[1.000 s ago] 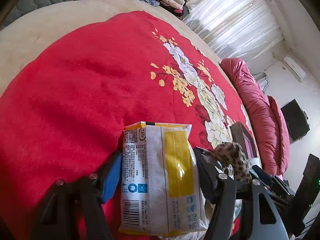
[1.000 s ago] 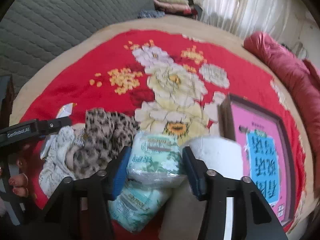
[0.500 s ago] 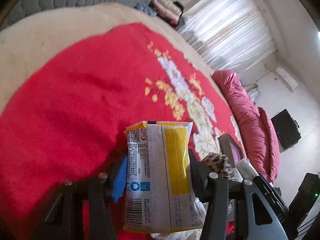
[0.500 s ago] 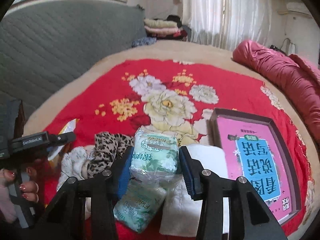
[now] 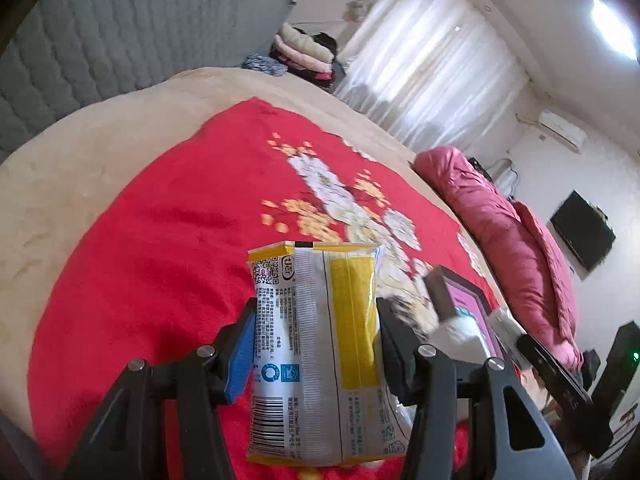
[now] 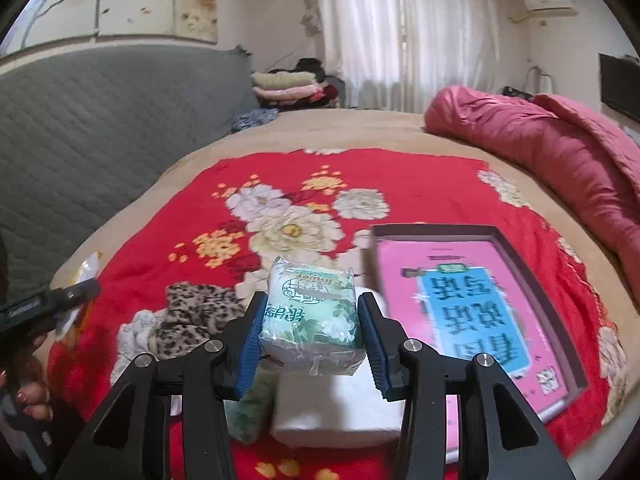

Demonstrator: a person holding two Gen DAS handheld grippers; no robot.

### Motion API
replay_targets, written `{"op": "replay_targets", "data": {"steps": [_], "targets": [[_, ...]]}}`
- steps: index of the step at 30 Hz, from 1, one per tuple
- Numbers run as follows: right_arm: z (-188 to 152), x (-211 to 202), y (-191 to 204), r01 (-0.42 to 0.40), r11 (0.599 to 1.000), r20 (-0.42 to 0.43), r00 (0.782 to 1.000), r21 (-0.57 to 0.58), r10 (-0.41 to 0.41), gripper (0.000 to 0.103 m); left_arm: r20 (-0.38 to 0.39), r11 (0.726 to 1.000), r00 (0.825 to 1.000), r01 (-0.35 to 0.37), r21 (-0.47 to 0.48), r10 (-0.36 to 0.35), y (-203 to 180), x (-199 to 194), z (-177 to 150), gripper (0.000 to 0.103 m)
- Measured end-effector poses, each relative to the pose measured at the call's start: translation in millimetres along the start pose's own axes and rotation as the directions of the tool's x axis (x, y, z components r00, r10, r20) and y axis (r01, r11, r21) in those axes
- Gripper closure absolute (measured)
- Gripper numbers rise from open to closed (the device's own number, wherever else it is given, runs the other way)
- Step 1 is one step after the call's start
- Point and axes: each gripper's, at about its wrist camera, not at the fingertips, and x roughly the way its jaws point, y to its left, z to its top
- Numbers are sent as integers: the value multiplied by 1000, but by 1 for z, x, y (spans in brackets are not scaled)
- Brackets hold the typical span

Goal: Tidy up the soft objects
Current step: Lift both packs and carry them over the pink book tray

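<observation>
I've got the left gripper [image 5: 314, 332] clamped on the yellow-white packet [image 5: 316, 352], the right gripper [image 6: 310, 334] on the green tissue pack [image 6: 311, 316], both above the red blanket [image 6: 400, 176]. Slick film: either could slip before reaching the pink-lined box [image 6: 560, 308] at right.

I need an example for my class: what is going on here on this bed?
A person holds two grippers over a red floral blanket. The left gripper clamps a yellow and white packet. The right gripper clamps a green tissue pack. A leopard-print cloth and a pink-lined box lie below.
</observation>
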Motion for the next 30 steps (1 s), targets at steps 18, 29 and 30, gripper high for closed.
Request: {"op": "replay_targets", "data": {"steps": [18,29,30], "targets": [[-23,-45,-138,126,959,67,987,255,-148,56,-150,960,987,101,262,-63,-192,7,-69,49],[-38,-59,-202,133,899,91,978,418,-187,56,-261,904,965,116,411,-6,-290,82,-97,49],[-39,-60,-203,130,896,92,978,424,-186,56,-269,901,963,115,417,1,-295,91,-99,49]]}}
